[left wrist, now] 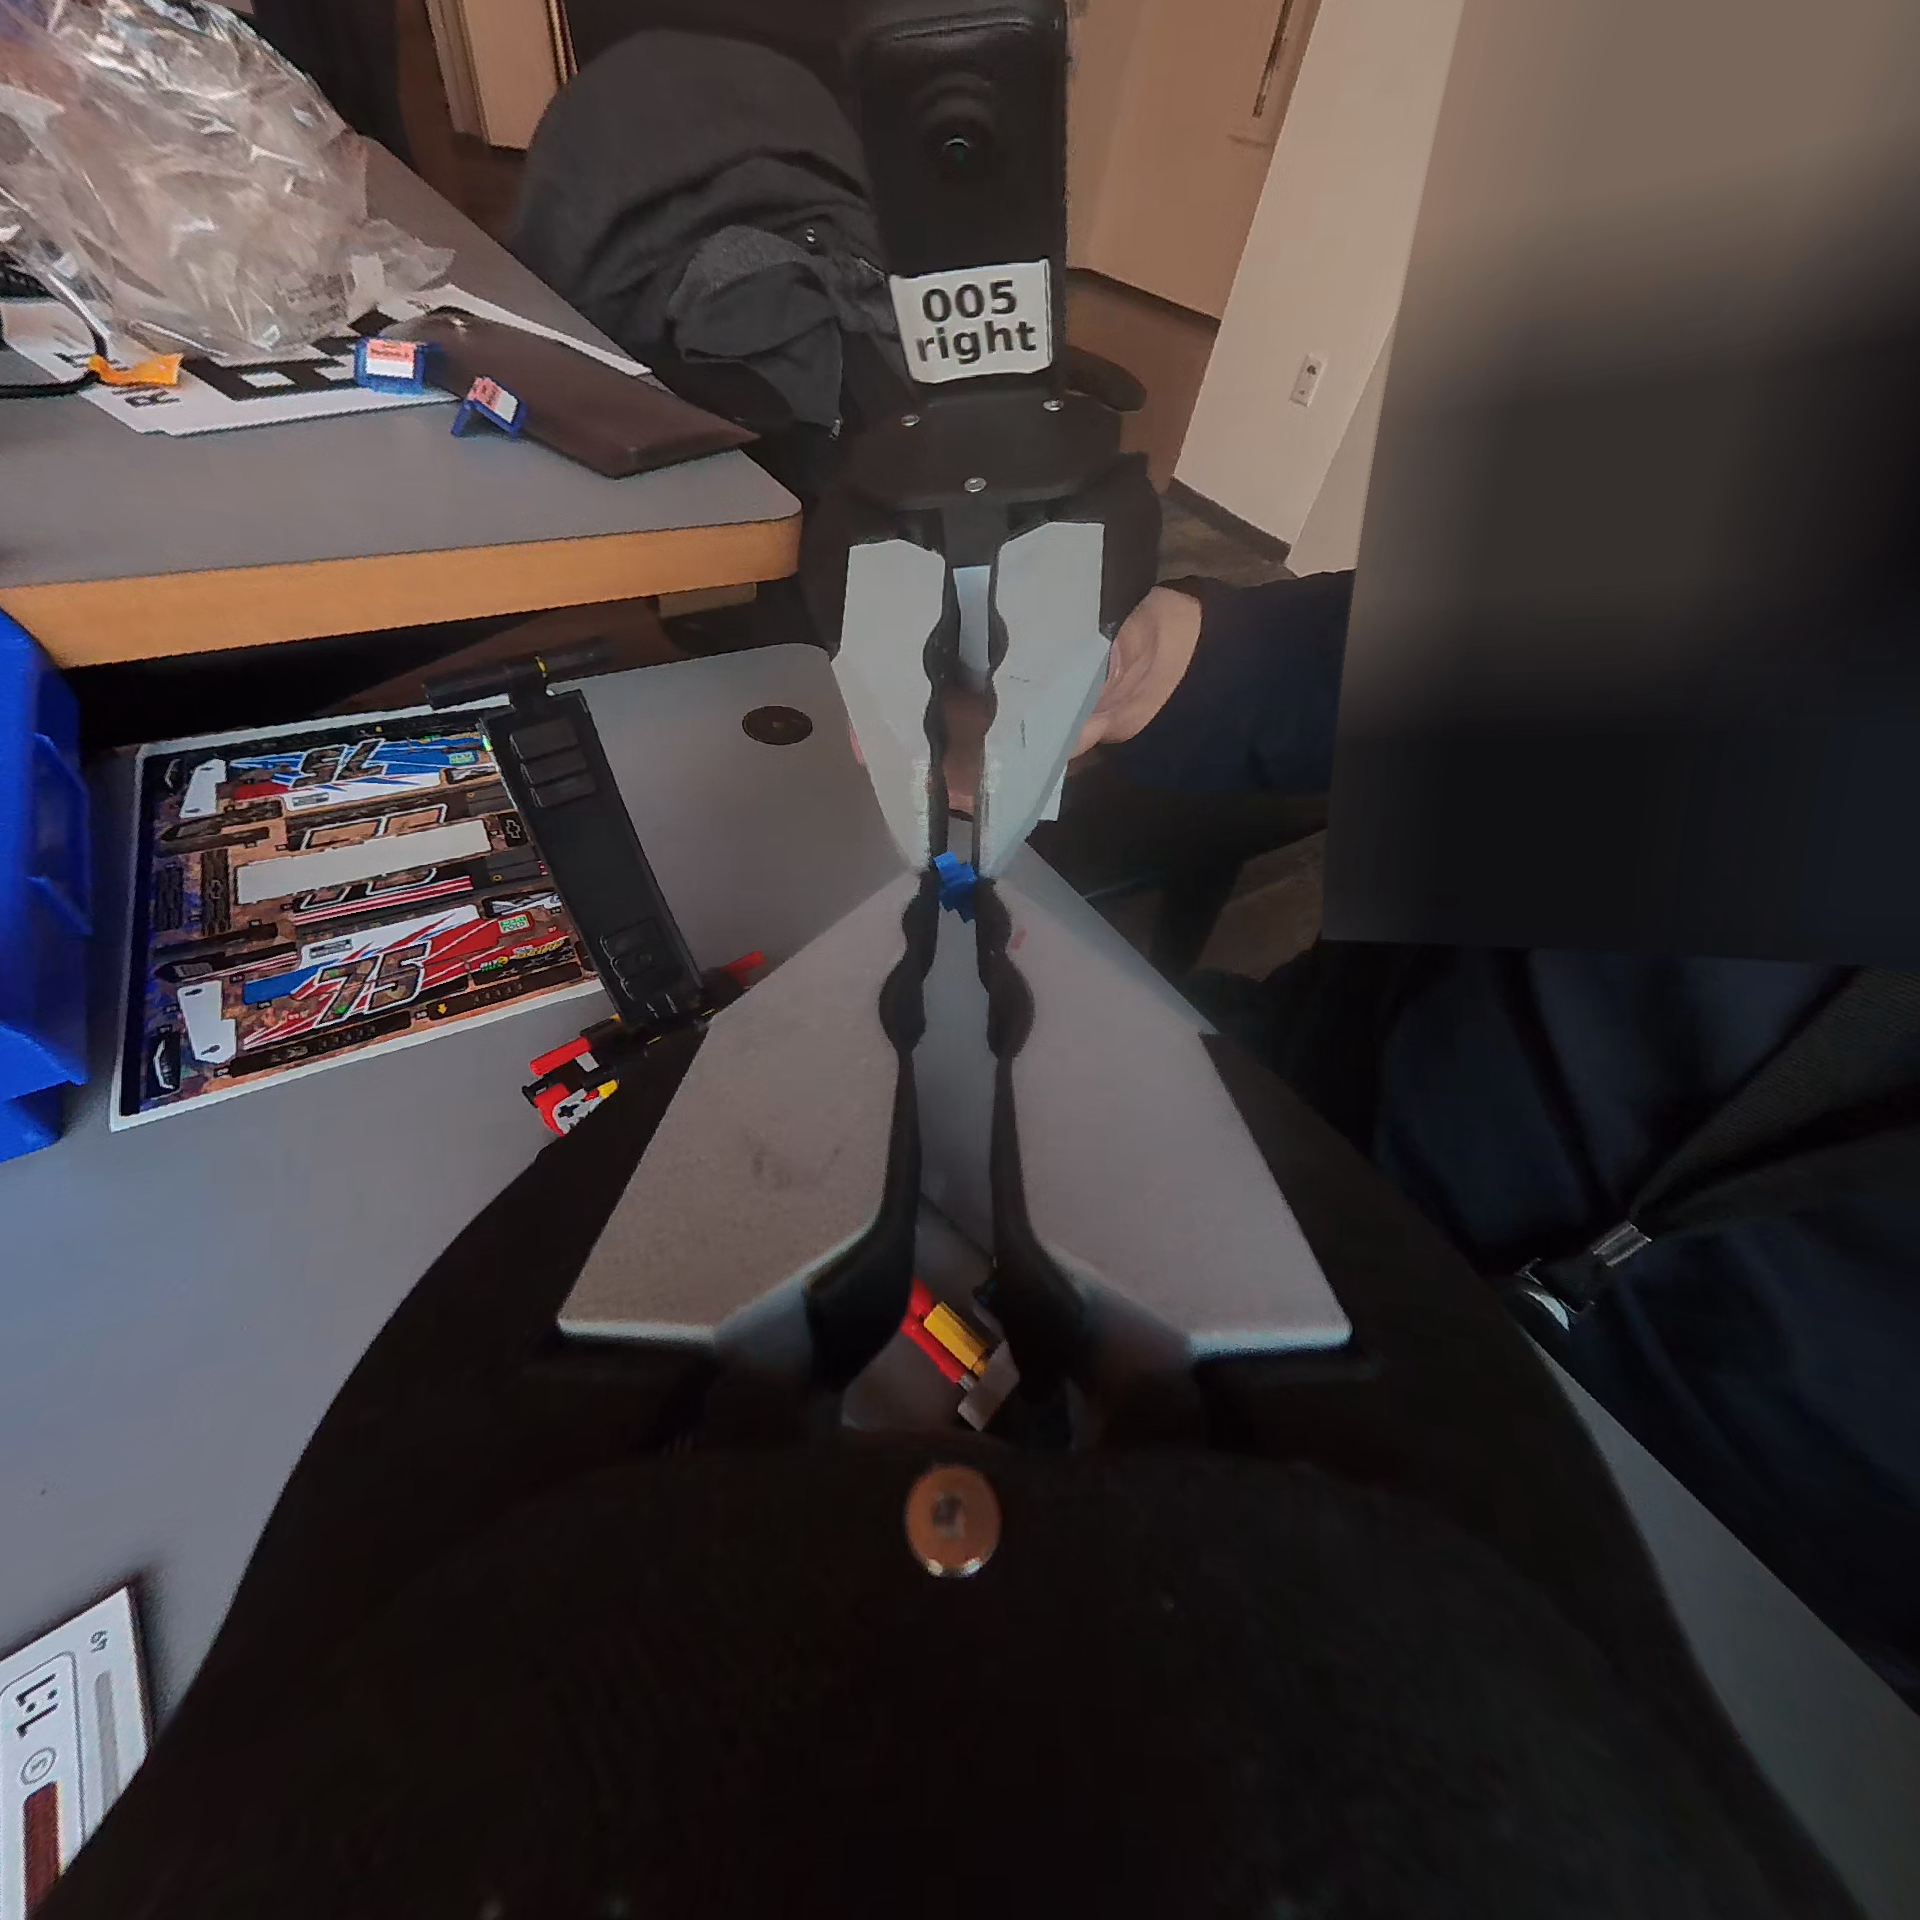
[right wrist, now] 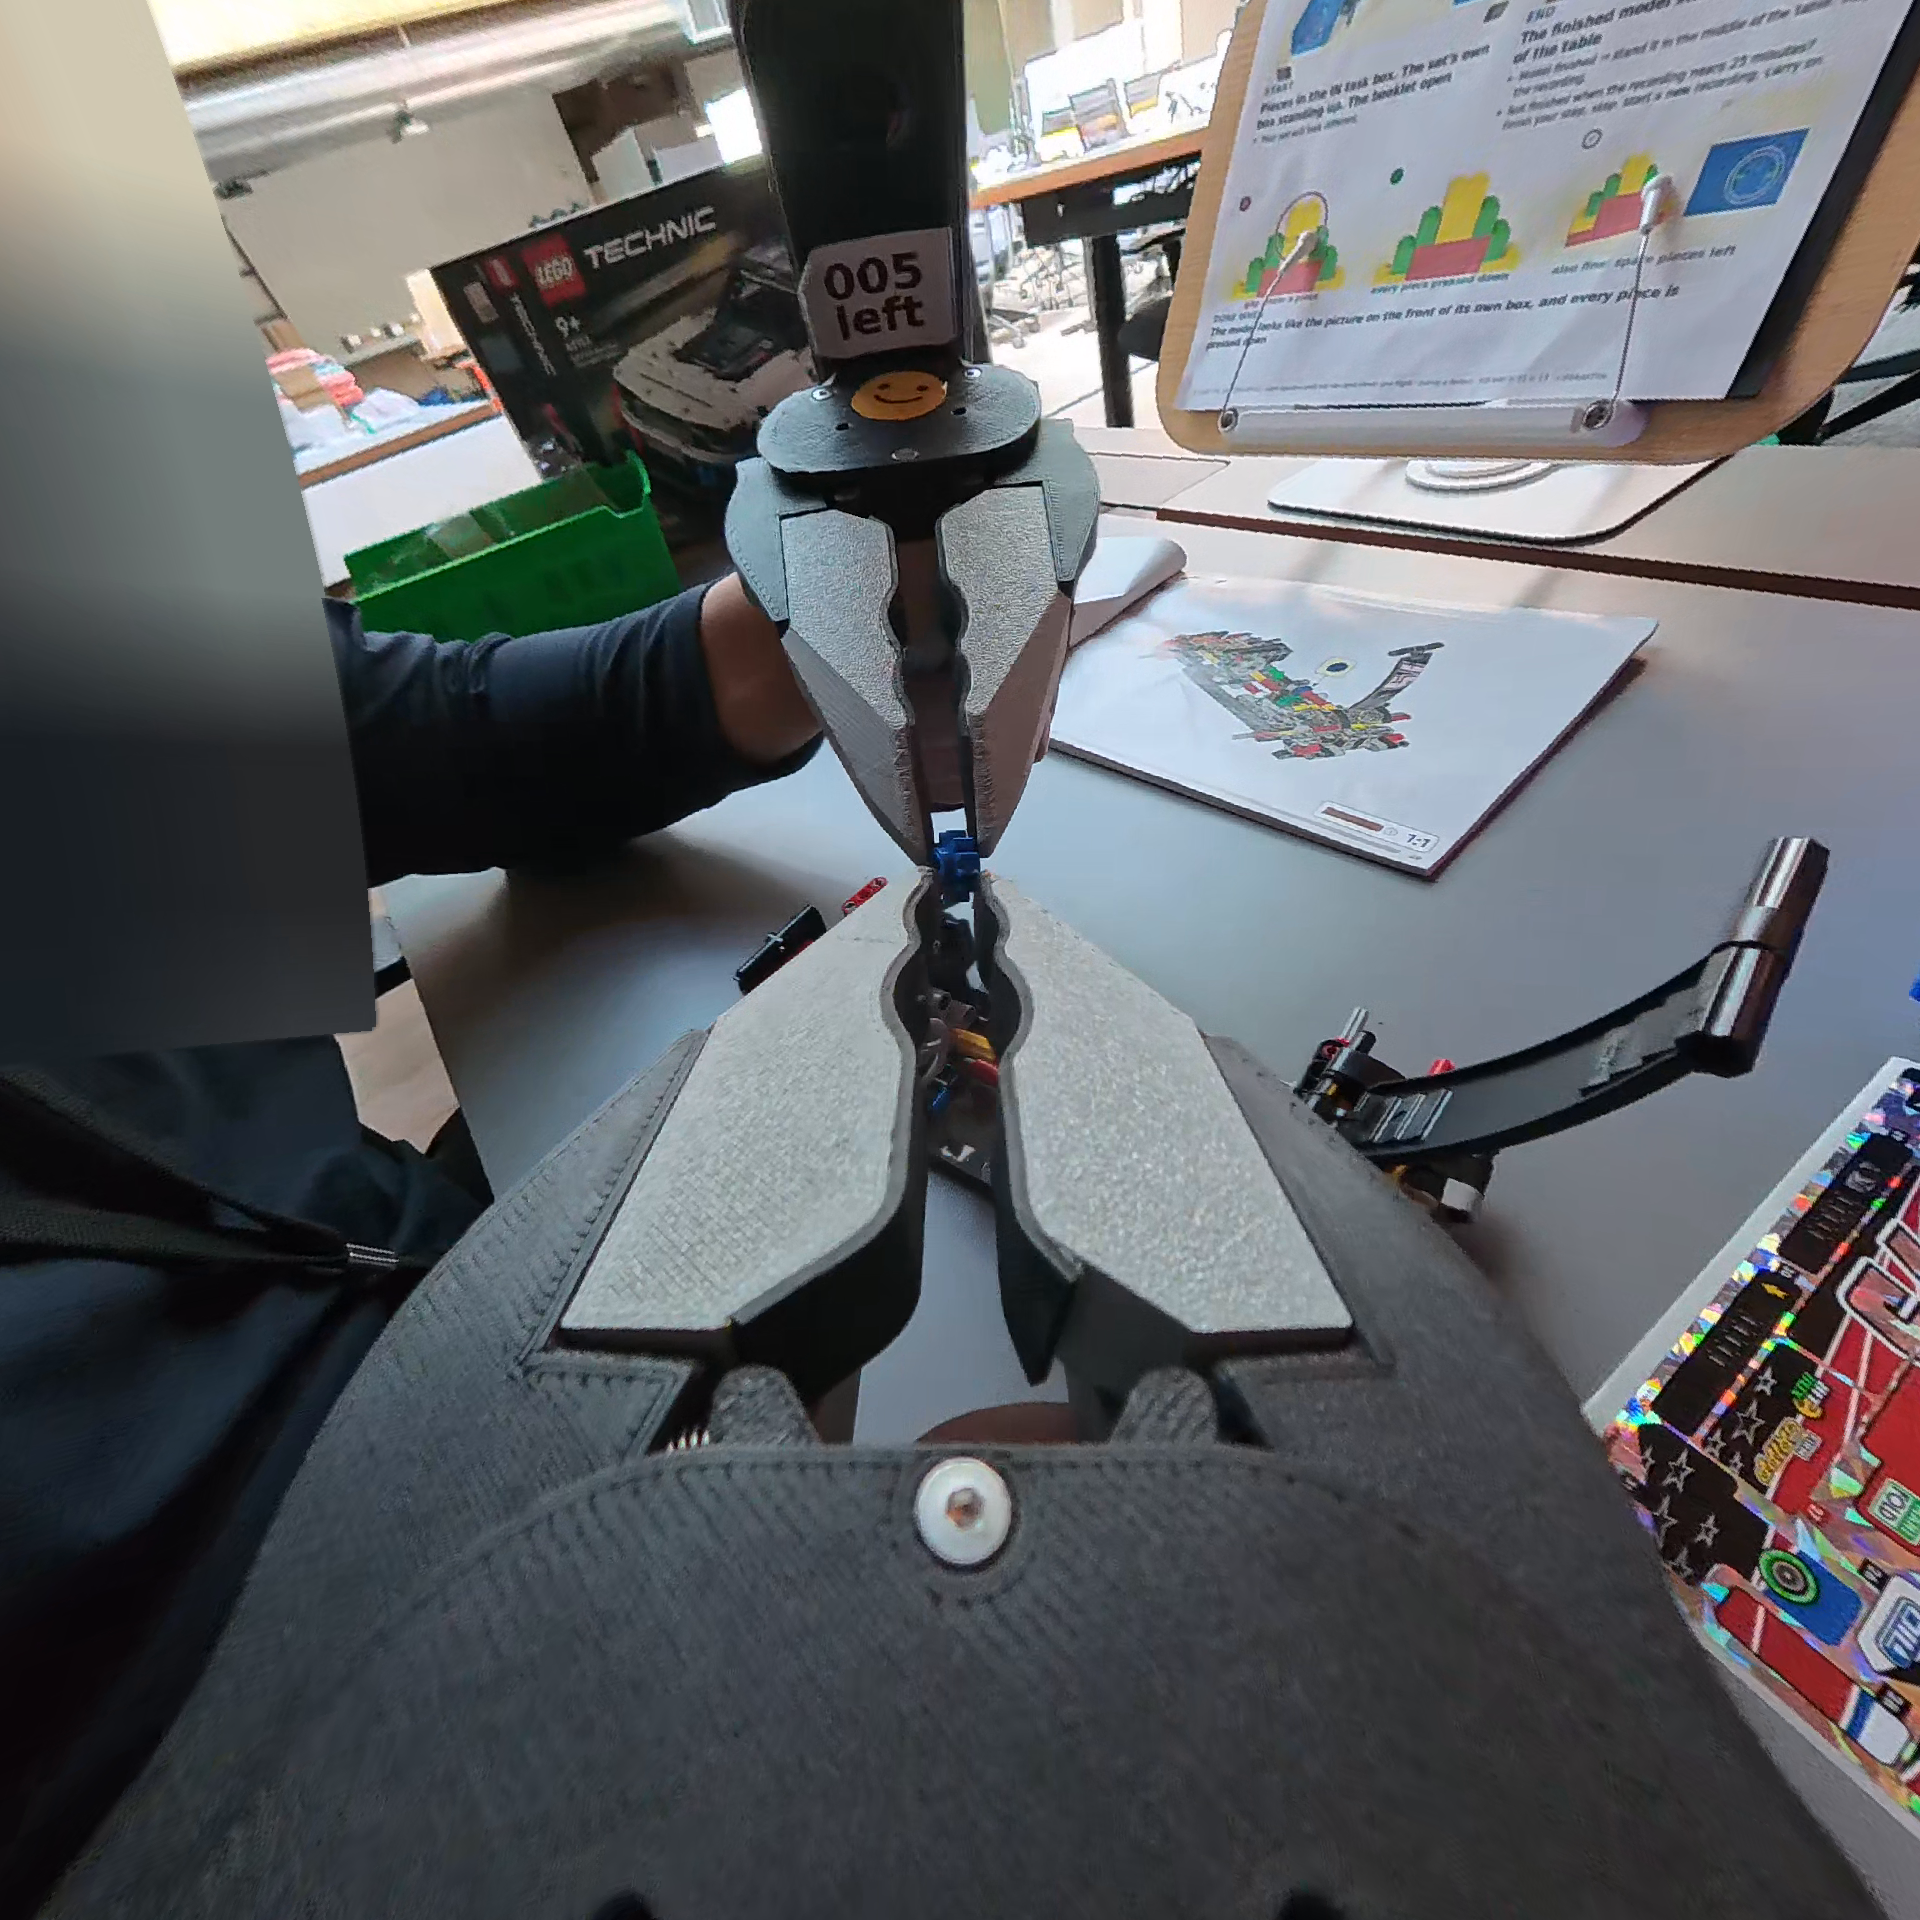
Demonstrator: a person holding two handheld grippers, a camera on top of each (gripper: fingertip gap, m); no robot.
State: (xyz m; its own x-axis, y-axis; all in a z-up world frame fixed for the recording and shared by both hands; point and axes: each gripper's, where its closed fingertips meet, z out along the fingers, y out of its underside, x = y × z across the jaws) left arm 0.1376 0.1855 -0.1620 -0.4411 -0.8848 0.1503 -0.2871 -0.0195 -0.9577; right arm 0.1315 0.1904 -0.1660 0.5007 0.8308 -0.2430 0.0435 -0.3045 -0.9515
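Facing each other tip to tip above the grey table [right wrist: 1299, 935], our two grippers meet on one small blue toothed piece [left wrist: 954, 881], which sits right at the point where the fingertips come together. Our left gripper [left wrist: 952, 891] is closed nearly all the way, its narrow tips pinching the near end of the blue piece, and our right gripper [right wrist: 954, 878] is closed just as far on the other end, so the piece bridges the two pairs of tips and is lifted clear of the tabletop. Beneath the grippers lies a partly built model of black, red and yellow bricks [left wrist: 582, 1081], with a long black arm [right wrist: 1621, 1039] reaching out from it towards the right. Just beside it lies a shiny sticker sheet [left wrist: 353, 904], and farther along the table an open instruction booklet [right wrist: 1351, 707]. A green bin [right wrist: 520, 561] and a dark set box [right wrist: 623, 332] stand well apart at the back.
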